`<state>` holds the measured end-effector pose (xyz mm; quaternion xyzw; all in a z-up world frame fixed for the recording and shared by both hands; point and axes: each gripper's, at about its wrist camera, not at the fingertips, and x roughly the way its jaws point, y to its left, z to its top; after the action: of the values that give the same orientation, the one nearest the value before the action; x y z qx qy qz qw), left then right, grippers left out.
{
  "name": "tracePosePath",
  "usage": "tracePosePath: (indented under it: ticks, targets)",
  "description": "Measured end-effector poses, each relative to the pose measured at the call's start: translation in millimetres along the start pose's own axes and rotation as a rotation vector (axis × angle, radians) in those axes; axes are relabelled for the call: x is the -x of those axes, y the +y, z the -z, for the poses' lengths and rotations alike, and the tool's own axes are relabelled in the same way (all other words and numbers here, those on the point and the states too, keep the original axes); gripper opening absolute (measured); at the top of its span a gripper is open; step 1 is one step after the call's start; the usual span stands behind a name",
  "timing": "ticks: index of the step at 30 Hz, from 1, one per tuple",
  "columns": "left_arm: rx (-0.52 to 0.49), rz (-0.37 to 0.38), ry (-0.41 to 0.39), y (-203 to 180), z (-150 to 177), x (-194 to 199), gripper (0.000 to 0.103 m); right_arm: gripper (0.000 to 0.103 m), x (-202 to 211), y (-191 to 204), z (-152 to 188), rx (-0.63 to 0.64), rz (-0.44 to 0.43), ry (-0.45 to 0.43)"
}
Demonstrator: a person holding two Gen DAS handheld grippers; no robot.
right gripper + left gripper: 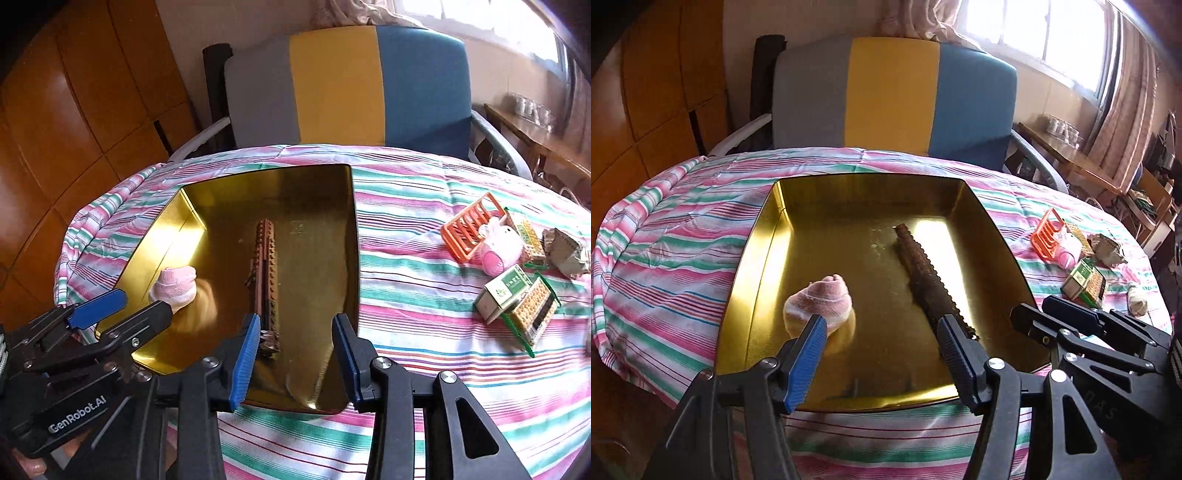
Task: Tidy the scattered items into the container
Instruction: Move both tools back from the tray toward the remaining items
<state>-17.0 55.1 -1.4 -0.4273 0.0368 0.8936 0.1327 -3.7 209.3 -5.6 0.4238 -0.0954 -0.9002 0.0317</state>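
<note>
Surface [683,236] draped in pink, green and white striped cloth; its far rim meets a grey, yellow and blue upholstered chair [894,96]; bare cloth lies to the left of the container and along the near rim.

Shallow gold metal rectangular tray [764,236] sits mid-surface, walls low; inside it, a rolled pink-and-white sock [822,301] lies near the left wall; a long dark brown studded brick strip [923,273] lies lengthwise right of centre; the two are apart, with open gold floor between them and toward the far wall.

On the cloth well right of the tray, a loose cluster: orange plastic rack [469,230], pink plush toy [500,247], green-and-white carton [504,291], tan woven-pattern box [533,314], grey crumpled object [565,251]; a small white bundle [1137,301] lies near the right rim.

Left hand-held gripper [882,325] hovers over the near part of the tray, angled downward, jaws spread wide, nothing between them; right hand-held gripper [295,328] hangs over the tray's near right corner, likewise angled down, jaws parted, pads clear of the strip's near end below.
</note>
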Motion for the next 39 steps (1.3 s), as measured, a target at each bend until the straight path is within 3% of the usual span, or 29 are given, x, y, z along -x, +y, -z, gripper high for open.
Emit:
tracePosePath:
  ticks: [6,13,19,23,30,39]
  targets:
    - [-0.102,0.073,0.014,-46.2,5.5,0.2,0.064,0.042,14.2,-56.8,16.5,-0.117,0.064,-0.005]
    - [-0.240,0.186,0.044,-107.6,16.6,-3.7,0.064,0.042,32.3,-136.8,48.3,-0.288,0.197,0.008]
    - [-0.328,0.249,0.084,-140.9,32.2,-9.0,0.064,0.042,47.7,-179.8,64.4,-0.340,0.301,0.008]
    - [-0.380,0.282,0.095,-152.8,41.7,-8.1,0.064,0.044,56.9,-204.5,67.4,-0.361,0.304,0.006]
    - [-0.397,0.335,0.109,-159.7,45.9,-11.8,0.064,0.057,50.2,-235.9,27.1,-0.324,0.239,-0.005]
    - [-0.387,0.346,0.118,-157.8,45.4,-17.2,0.064,0.057,-17.9,-259.1,-39.3,-0.263,0.271,0.113]
